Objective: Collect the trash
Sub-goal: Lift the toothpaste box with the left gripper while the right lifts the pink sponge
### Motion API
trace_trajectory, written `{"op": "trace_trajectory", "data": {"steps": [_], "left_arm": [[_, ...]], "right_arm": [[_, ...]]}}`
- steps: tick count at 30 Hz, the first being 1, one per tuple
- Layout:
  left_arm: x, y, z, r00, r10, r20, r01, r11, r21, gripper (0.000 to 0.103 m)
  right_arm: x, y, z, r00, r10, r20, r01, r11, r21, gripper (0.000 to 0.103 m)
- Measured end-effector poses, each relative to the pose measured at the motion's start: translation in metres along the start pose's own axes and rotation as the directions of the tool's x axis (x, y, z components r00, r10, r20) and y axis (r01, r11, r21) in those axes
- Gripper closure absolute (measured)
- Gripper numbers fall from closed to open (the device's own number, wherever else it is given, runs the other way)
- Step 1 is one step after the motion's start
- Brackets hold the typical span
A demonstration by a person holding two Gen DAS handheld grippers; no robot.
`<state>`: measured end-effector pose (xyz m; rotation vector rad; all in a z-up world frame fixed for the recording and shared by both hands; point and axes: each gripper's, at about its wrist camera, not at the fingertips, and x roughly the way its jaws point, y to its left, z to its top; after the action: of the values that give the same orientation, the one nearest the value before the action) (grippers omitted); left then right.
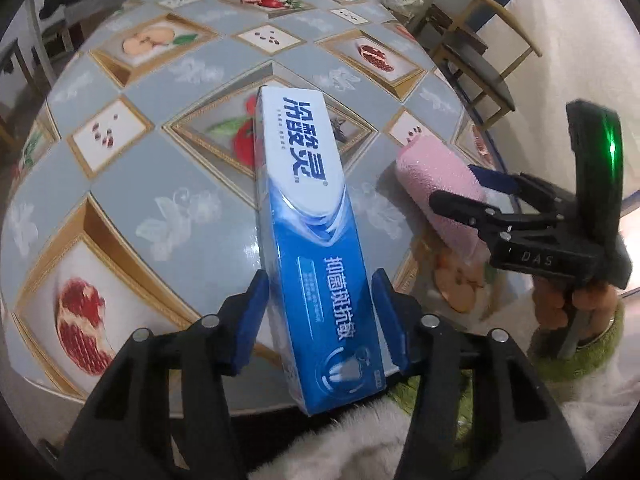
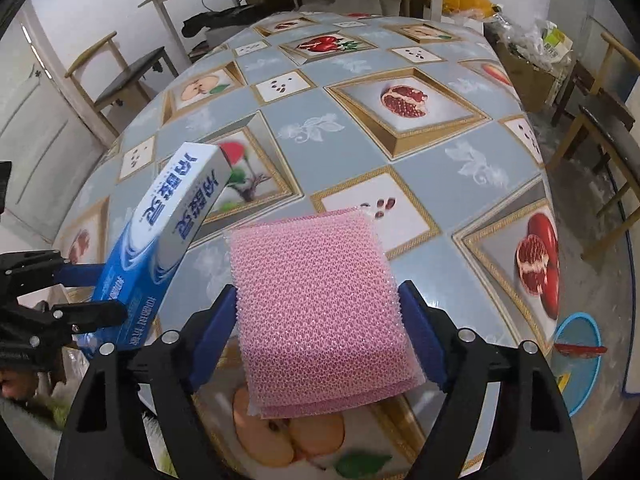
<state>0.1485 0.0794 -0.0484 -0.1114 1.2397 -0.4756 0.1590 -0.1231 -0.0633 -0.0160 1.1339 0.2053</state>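
Observation:
My left gripper is shut on a blue and white toothpaste box, held above the near edge of the table. The box also shows at the left of the right wrist view. My right gripper is shut on a pink scouring sponge, held above the table. In the left wrist view the right gripper and the sponge are at the right, near the table's edge.
The table wears a blue-grey cloth with fruit pictures. Wooden chairs stand at both sides. A box of bags and packaging is at the far right. A blue basin sits on the floor at the right.

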Motion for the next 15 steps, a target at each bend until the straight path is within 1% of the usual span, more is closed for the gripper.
{"op": "trace_trajectory", "data": {"steps": [1,2,6,8,9,11,13,15], "left_arm": [[-0.002,0.000,0.001,1.000,-0.014,0.012,0.014,1.000,-0.005,0.037],[-0.003,0.000,0.003,0.999,-0.014,0.031,0.014,1.000,-0.005,0.035],[-0.004,-0.005,0.016,0.997,0.009,0.080,-0.011,1.000,0.022,0.032],[-0.001,-0.008,0.027,0.994,0.047,0.099,-0.050,0.998,0.027,0.032],[0.001,-0.008,0.031,0.993,0.054,0.104,-0.057,0.998,0.028,0.032],[0.009,-0.008,0.041,0.990,0.092,0.103,-0.096,0.995,0.030,0.032],[0.014,-0.008,0.046,0.989,0.107,0.104,-0.111,0.993,0.034,0.032],[0.022,-0.007,0.051,0.987,0.134,0.089,-0.138,0.990,0.040,0.033]], "right_arm": [[0.000,-0.001,-0.001,1.000,0.014,0.000,-0.014,1.000,0.009,0.022],[0.000,-0.002,-0.001,1.000,0.015,0.002,-0.015,1.000,0.015,0.021],[0.004,-0.003,0.006,1.000,-0.005,0.013,0.004,0.999,0.038,0.020],[0.006,-0.001,0.008,1.000,-0.004,0.015,0.004,0.999,0.039,0.020],[0.006,0.001,0.008,1.000,-0.007,0.014,0.007,0.999,0.035,0.020],[0.006,0.005,0.008,0.999,-0.027,0.021,0.026,0.999,0.018,0.020],[0.004,0.008,0.007,0.998,-0.052,0.035,0.052,0.999,0.003,0.020],[0.001,0.009,0.005,0.996,-0.074,0.050,0.075,0.997,-0.005,0.020]]}}
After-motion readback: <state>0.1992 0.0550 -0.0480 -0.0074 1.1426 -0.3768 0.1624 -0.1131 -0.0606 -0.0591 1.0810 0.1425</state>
